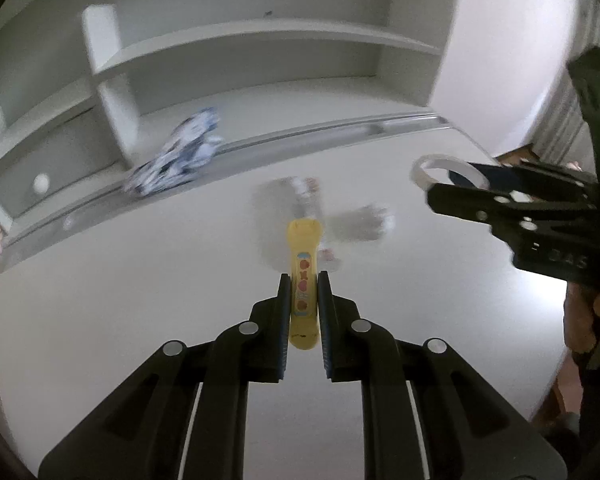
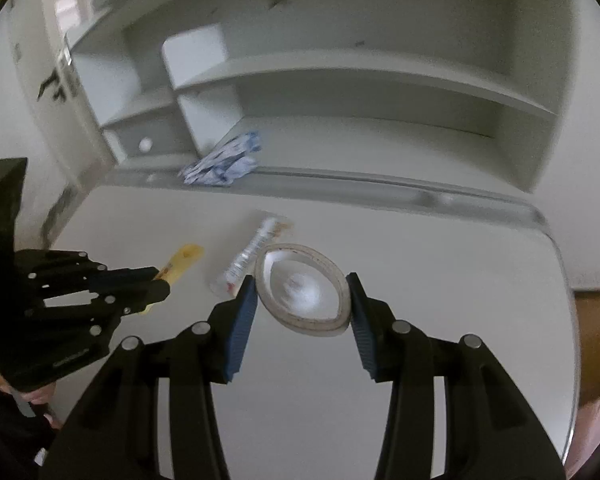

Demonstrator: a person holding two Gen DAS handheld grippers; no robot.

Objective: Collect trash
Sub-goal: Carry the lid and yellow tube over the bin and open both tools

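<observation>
Both wrist cameras look steeply down, close over the same white desk (image 1: 100,320), toward its shelves (image 2: 360,76).

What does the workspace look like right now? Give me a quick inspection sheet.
Surface: white glossy desk, rounded edge.
Job's things: yellow plastic tube in left tool; squashed tape ring in right tool; clear plastic wrapper lying on the desk.
Clutter: crumpled blue-and-white wrapper on the hutch ledge.
Grippers: left tool shut on the tube; right tool shut on the ring, both lifted.
Cables: nothing seen.
Surroundings: white shelf hutch, shelves bare.
</observation>
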